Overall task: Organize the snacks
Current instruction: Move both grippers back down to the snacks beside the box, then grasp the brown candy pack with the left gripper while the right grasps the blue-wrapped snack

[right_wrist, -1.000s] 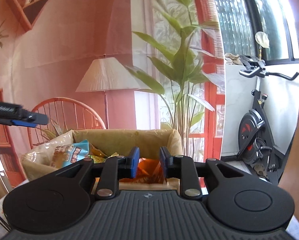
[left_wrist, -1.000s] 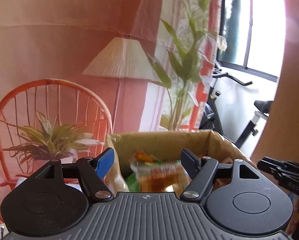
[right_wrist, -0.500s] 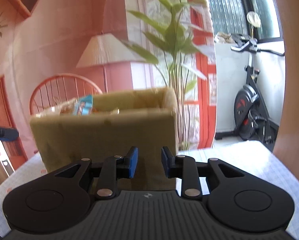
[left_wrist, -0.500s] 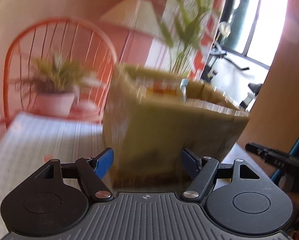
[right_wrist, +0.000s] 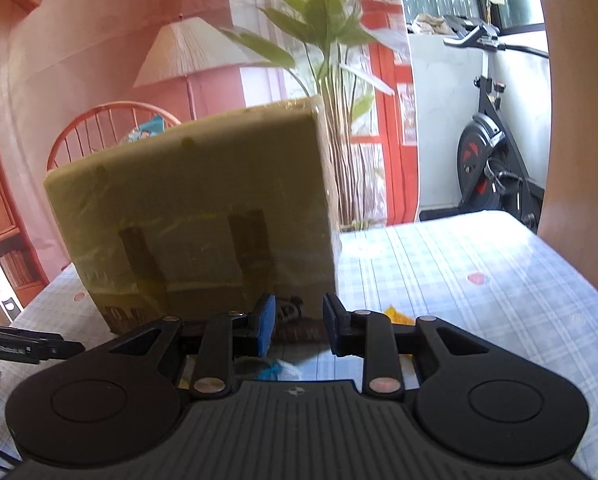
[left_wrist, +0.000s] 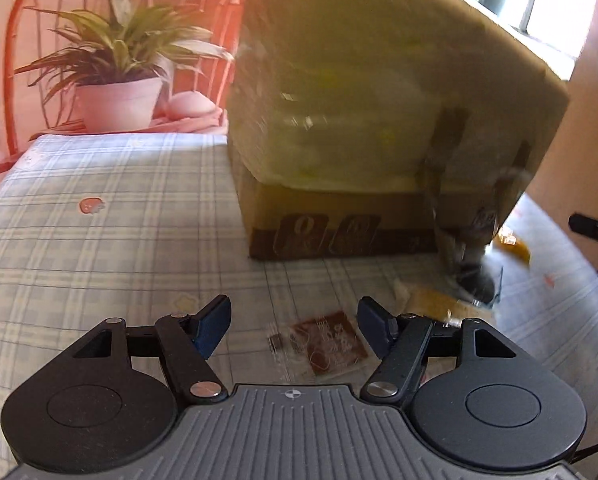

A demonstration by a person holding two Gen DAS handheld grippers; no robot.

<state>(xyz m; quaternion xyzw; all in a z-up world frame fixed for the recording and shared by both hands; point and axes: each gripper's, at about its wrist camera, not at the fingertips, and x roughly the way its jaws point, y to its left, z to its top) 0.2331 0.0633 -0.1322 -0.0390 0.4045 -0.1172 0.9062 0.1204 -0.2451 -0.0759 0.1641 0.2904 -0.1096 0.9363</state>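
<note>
Checked worktop (left_wrist: 99, 216) now fills both views; a second ago they looked into the box (left_wrist: 379, 120). Left hand-held gripper (left_wrist: 295, 320) dropped over brown snack packet (left_wrist: 327, 344), jaws closing, nothing gripped. Right hand-held gripper (right_wrist: 299, 320) narrowly open, empty. Pickup's next.

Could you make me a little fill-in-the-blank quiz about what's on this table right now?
1. The big cardboard box stands on a checked tablecloth printed with small red ____.
2. Between the left gripper fingers, a small ____ snack packet lies flat on the cloth.
3. Left of the box, a leafy green plant grows in a ____ pot.
4. Behind the table on the right stands a black exercise ____.

Missing words: strawberries; brown; pink; bike
</note>
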